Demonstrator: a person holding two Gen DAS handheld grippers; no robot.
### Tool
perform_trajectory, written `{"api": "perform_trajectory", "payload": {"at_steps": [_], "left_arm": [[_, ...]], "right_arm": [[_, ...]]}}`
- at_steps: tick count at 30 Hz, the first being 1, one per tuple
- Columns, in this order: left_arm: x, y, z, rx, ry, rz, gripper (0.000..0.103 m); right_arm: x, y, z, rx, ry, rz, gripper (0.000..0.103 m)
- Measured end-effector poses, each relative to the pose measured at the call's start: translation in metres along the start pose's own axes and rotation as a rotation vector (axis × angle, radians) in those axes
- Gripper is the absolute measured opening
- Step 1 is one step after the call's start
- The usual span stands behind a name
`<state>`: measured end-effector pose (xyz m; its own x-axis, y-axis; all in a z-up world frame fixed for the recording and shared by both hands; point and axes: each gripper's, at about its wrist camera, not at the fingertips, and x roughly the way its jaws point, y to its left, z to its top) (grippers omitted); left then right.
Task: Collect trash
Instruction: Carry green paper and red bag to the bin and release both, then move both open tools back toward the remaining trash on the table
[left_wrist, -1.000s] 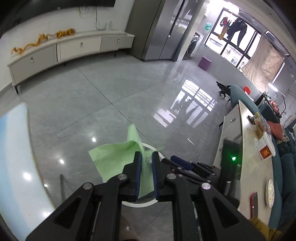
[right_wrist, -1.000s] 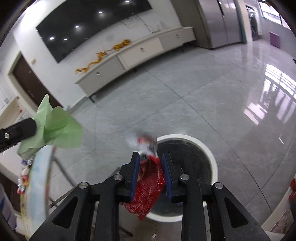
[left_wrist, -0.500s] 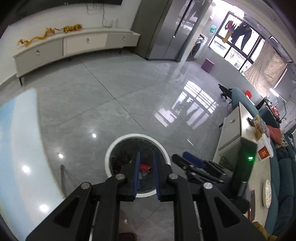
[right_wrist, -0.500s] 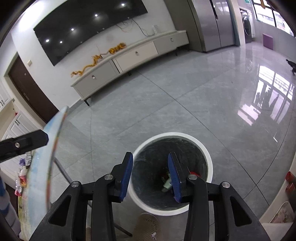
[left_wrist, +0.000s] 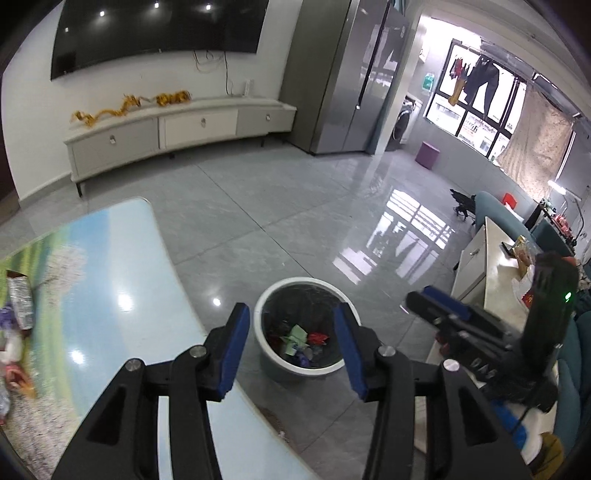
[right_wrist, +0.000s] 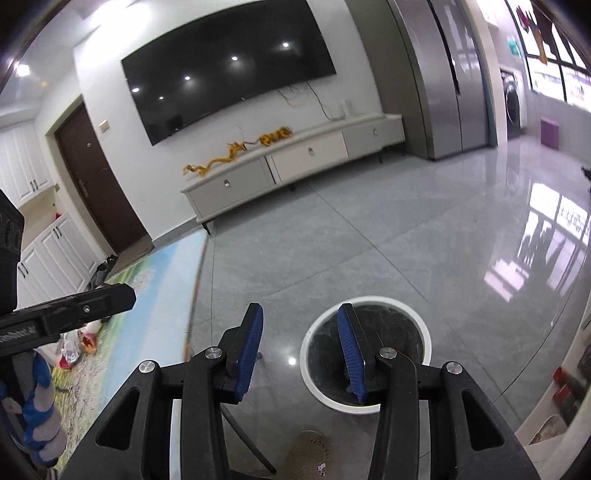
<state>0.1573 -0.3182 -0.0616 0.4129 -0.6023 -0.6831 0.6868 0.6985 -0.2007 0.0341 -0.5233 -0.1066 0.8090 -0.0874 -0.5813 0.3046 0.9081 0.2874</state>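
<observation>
Trash (left_wrist: 16, 295) sits in a crumpled pile at the table's (left_wrist: 122, 258) far left — foil and bright wrappers, I think, though it's blurred. More lies in the white-rimmed bin (left_wrist: 303, 286) on the floor beside the table: a green scrap, something red. My left gripper (left_wrist: 291, 343) is opening with nothing between its pads; my right gripper (right_wrist: 301, 347) is spread and empty too — both free for the next pick.

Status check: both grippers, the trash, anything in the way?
Left gripper empty, jaws opening. Right gripper open, empty. Green and red wrappers in white round bin; more wrappers on table. Nothing blocking.
</observation>
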Motion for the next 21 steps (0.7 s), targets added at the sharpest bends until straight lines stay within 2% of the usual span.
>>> {"api": "perform_trajectory", "payload": {"at_steps": [5, 12, 15, 18, 21], "left_arm": [[-0.053, 0.011, -0.013, 0.034, -0.098, 0.041, 0.046], [-0.149, 0.057, -0.050, 0.009, -0.244, 0.106, 0.046], [-0.196, 0.085, -0.080, -0.010, -0.283, 0.180, 0.046], [-0.240, 0.119, -0.112, -0.048, -0.315, 0.259, 0.058], [-0.278, 0.153, -0.146, -0.085, -0.330, 0.361, 0.060]], "right_arm": [[-0.038, 0.026, 0.007, -0.055, -0.054, 0.027, 0.042], [-0.085, 0.067, 0.011, -0.122, -0.122, 0.087, 0.042], [-0.098, 0.084, 0.008, -0.147, -0.128, 0.111, 0.043], [-0.110, 0.099, 0.006, -0.182, -0.130, 0.125, 0.043], [-0.121, 0.113, 0.007, -0.220, -0.137, 0.135, 0.046]]}}
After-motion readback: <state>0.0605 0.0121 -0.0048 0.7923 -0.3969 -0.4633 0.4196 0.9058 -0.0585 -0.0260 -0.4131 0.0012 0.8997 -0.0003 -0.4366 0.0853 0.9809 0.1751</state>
